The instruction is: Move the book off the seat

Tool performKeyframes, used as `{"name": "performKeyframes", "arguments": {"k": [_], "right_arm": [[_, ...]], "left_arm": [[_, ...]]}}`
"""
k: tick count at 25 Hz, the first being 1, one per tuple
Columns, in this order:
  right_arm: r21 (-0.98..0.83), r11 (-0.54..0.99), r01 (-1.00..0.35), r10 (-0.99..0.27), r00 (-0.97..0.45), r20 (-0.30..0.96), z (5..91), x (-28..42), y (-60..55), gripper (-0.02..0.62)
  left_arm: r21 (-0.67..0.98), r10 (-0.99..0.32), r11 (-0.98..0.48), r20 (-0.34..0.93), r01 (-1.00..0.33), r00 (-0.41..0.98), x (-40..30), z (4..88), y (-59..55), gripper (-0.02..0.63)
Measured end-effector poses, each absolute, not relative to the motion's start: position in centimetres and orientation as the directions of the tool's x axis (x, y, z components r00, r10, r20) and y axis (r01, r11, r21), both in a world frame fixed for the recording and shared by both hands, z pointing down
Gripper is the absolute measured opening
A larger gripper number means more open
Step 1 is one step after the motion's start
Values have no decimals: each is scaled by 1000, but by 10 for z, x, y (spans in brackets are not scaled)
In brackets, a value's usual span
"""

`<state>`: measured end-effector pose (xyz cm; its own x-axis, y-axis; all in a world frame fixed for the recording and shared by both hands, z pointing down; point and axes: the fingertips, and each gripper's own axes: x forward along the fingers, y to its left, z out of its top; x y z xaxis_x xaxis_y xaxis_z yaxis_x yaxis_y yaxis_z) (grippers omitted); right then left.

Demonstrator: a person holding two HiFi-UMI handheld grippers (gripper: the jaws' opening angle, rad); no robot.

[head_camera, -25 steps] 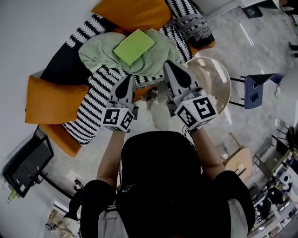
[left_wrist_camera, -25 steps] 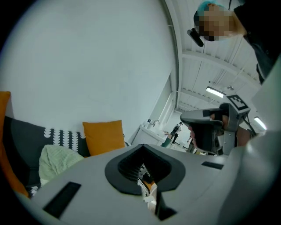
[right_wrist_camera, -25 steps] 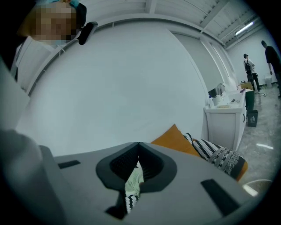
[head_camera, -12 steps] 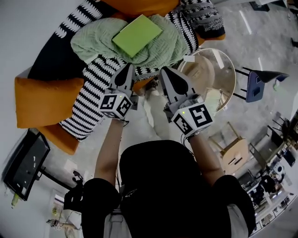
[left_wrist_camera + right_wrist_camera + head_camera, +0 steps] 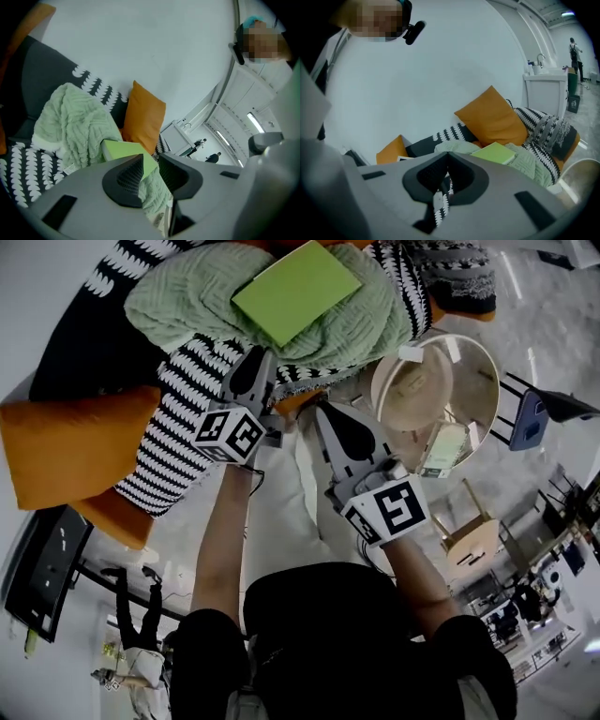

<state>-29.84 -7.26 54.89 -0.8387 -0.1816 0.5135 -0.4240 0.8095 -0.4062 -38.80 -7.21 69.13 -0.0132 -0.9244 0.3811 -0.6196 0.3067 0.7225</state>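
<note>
A lime-green book (image 5: pixel 295 289) lies flat on a pale green knitted blanket (image 5: pixel 187 306) on the black-and-white patterned sofa seat (image 5: pixel 178 418). My left gripper (image 5: pixel 260 354) is over the seat's front edge, its tips just short of the blanket and below the book. Its jaws are opening, with a narrow gap and nothing between them. In the left gripper view the book (image 5: pixel 124 150) shows just beyond the left gripper (image 5: pixel 151 159). My right gripper (image 5: pixel 319 409) hangs in front of the sofa, shut and empty. In the right gripper view the book (image 5: pixel 494 153) lies ahead and to the right of the right gripper (image 5: pixel 447 157).
Orange cushions (image 5: pixel 75 442) sit at the sofa's left and back. A round glass side table (image 5: pixel 473 362) holding a hat-like object stands right of the sofa. A blue chair (image 5: pixel 530 418) and a wooden stool (image 5: pixel 473 540) are further right. A dark screen (image 5: pixel 42 563) stands lower left.
Both grippers have moved forward toward the sofa, the left one farther, up to the blanket's edge. The book looks nearer and larger. The right gripper stays shut.
</note>
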Motion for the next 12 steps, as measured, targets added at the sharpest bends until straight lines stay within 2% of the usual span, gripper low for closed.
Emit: {"name": "performKeyframes", "arguments": {"k": [7, 12], "right_arm": [[-439, 760, -479, -169, -798, 579, 609, -288, -68, 13], [-453, 748, -485, -138, -781, 609, 637, -285, -59, 14]], "left_arm": [[780, -916, 346, 402, -521, -5, -394, 760, -75, 201], [861, -924, 369, 382, -350, -34, -396, 798, -75, 242]]}}
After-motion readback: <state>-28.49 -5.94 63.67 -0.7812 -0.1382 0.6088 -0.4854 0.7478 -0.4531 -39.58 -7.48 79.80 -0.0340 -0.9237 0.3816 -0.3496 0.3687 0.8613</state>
